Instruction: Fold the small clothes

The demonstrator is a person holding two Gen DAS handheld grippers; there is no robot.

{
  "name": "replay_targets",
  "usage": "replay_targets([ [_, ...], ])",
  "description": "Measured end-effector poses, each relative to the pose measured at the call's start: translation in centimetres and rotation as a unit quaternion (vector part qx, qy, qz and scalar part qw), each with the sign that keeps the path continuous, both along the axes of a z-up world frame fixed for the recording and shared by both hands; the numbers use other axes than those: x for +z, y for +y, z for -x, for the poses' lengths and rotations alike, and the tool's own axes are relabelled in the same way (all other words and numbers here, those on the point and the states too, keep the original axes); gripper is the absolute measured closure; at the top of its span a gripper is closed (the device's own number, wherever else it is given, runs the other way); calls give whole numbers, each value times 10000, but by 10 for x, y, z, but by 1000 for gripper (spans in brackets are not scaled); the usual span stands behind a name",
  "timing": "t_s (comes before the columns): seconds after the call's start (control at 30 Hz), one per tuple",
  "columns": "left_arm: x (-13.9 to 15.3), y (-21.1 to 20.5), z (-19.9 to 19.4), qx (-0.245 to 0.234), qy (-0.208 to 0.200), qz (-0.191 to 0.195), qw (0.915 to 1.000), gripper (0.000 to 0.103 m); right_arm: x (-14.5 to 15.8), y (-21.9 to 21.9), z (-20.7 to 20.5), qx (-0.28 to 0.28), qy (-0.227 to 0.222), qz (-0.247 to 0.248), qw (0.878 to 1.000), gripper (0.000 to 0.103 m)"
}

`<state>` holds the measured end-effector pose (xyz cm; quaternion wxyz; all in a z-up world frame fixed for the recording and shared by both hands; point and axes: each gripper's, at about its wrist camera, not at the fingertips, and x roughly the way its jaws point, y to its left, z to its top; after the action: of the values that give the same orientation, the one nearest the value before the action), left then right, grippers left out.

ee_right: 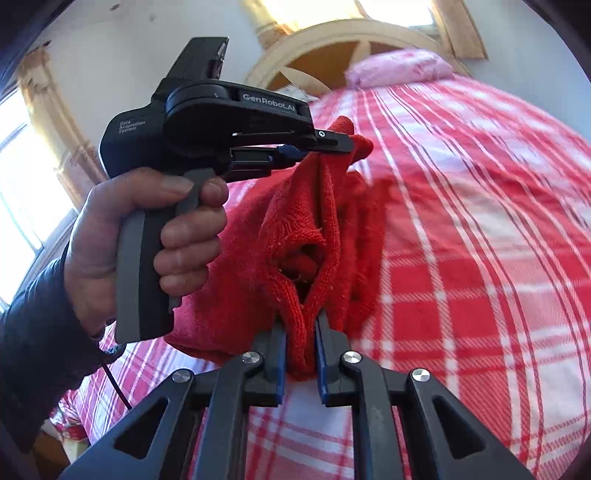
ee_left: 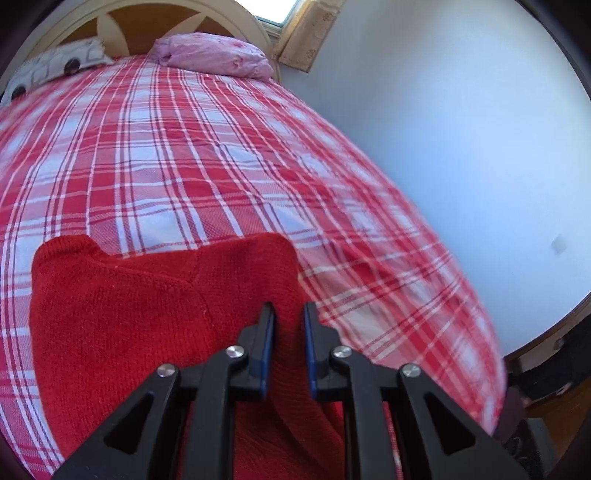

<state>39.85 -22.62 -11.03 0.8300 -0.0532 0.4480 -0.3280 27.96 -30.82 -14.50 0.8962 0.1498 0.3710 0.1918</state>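
A small red knitted garment (ee_left: 147, 314) is held up over a bed with a red and white checked cover (ee_left: 166, 147). My left gripper (ee_left: 289, 314) is shut on one edge of it; red knit fills the gap between its pads. In the right wrist view the left gripper (ee_right: 343, 146) pinches the garment's top corner. My right gripper (ee_right: 300, 325) is shut on a bunched fold of the garment (ee_right: 306, 229), which hangs crumpled between the two grippers.
A pink pillow (ee_left: 218, 55) and a patterned pillow (ee_left: 55, 70) lie at the curved wooden headboard (ee_left: 110, 22). A pale wall (ee_left: 461, 129) runs along the bed's right side. A window (ee_right: 22, 177) is at the left in the right wrist view.
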Motion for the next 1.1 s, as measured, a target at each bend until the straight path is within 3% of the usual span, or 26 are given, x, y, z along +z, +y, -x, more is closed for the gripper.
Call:
replay_targets([
  [0.1,-9,-13,8,7,-158,-376,9992,75,-15,-8,-1,26,264,-106,9996,90],
  [0.2,5,-9,28,9,-527,-444,9976,43,-14,-15,1,29,293,-178,9994,90],
  [0.27,21,2,48,36,-1098,-585,9922,20,-12,-20,2,24,259,-224,9994,88],
  [0.3,27,8,57,57,-1332,-663,9888,16,-10,-23,4,-38,232,-214,9995,78],
  [0.33,31,16,66,105,-1564,-779,9846,8,-8,-24,6,-130,162,-145,9997,59],
  [0.37,34,26,74,215,-1799,-945,9789,4,-4,-27,10,-287,5,-6,9996,49],
  [0.4,34,34,79,314,-1965,-1083,9740,2,0,-29,12,-370,-115,43,9992,40],
  [0.5,20,61,91,583,-2040,-1575,9645,1,19,-29,17,-442,-522,-46,9976,40],
  [0.7,-15,101,95,879,-1359,-1450,9761,1,49,13,13,14,-1123,96,9936,40],
  [0.83,-30,109,101,917,-1199,-1287,9801,1,45,39,-9,224,-970,262,9947,40],
  [1.1,-40,108,100,881,-1078,-1014,9851,0,-2,16,-50,-236,-80,231,9994,41],
])
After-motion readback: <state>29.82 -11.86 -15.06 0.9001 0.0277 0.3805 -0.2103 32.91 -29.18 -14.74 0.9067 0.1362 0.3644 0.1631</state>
